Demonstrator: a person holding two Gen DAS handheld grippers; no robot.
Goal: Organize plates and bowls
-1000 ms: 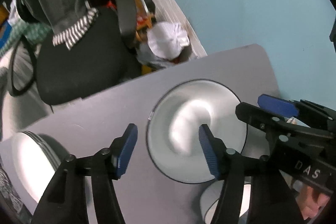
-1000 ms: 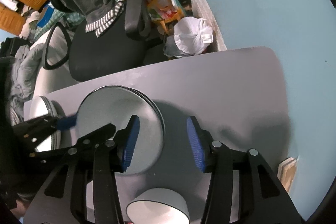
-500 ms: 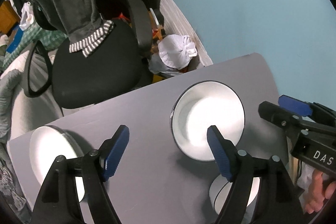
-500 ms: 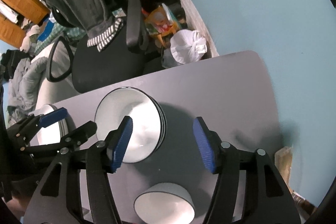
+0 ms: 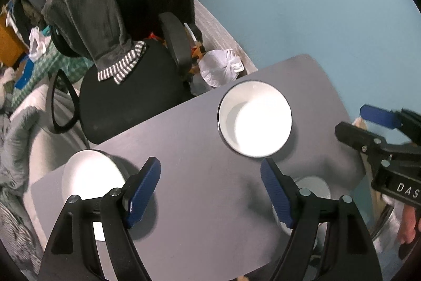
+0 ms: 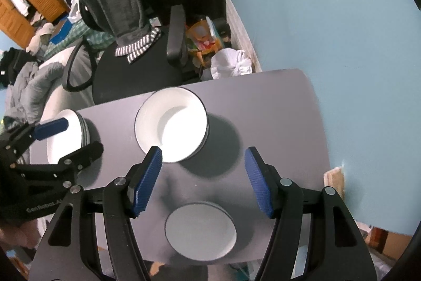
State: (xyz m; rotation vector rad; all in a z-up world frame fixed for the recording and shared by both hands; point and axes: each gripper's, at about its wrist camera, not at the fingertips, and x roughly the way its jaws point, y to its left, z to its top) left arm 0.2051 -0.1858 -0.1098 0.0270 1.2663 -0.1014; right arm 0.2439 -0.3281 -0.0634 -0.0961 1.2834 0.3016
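On the grey table (image 5: 200,149) (image 6: 276,109) stands a deep white bowl (image 5: 254,119) (image 6: 171,127) with a dark rim. A stack of white plates (image 5: 89,175) (image 6: 65,146) sits at the left end. A smaller bowl (image 6: 201,231) is near the front edge, half hidden behind a finger in the left wrist view (image 5: 314,185). My left gripper (image 5: 210,192) (image 6: 81,136) hangs open above the table between plates and bowl, with nothing in it. My right gripper (image 6: 202,181) (image 5: 352,120) hovers above the gap between the two bowls; its jaws are opening and nothing is between them.
A black office chair (image 6: 136,70) with a grey garment draped over it stands behind the table. A white bag (image 6: 231,63) and clutter lie on the floor by the blue wall (image 6: 329,17). A person's hand (image 5: 409,225) shows at the right edge.
Both grippers have lifted up and away from the deep bowl, and their jaws have spread wider. The bowl stays on the table and now looks smaller and farther off.
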